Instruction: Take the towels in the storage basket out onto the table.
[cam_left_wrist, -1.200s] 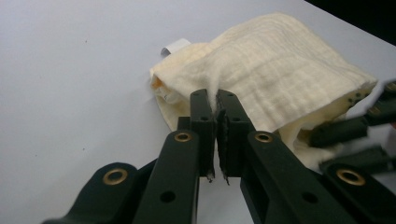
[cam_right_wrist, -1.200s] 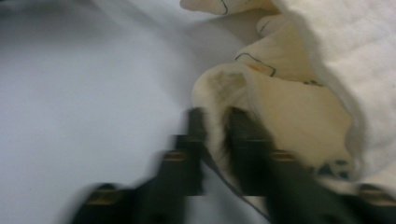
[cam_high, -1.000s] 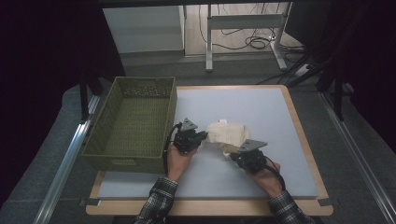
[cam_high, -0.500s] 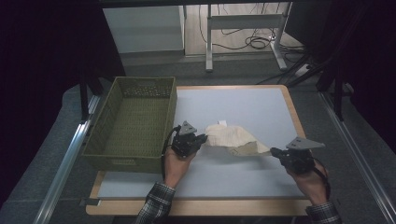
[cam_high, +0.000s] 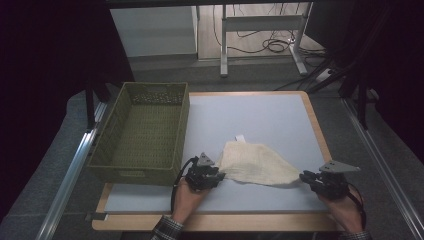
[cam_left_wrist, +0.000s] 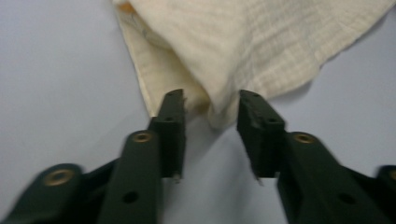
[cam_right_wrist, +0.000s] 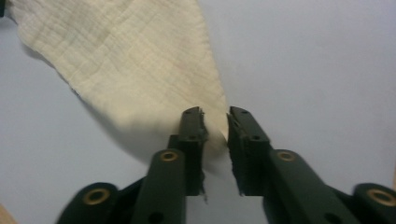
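Note:
A cream waffle-weave cloth (cam_high: 257, 162) lies spread flat on the pale table (cam_high: 260, 115), near the front edge. My left gripper (cam_high: 220, 175) is at the cloth's left corner. In the left gripper view (cam_left_wrist: 210, 105) its jaws stand well apart with a bunched corner of the cloth (cam_left_wrist: 243, 42) reaching between the tips. My right gripper (cam_high: 303, 176) is at the cloth's pointed right corner. In the right gripper view (cam_right_wrist: 215, 116) a narrow gap shows between the jaws, and the tip of the cloth (cam_right_wrist: 130, 60) lies in that gap.
A deep olive woven basket (cam_high: 182, 130) stands on the table's left side, just behind and left of my left gripper. A small white tag (cam_high: 240, 137) sticks out of the cloth's far edge. Bare tabletop stretches behind the cloth.
My right gripper has swept to the right along the front of the table, drawing the crumpled cloth out flat. The left gripper stayed in place.

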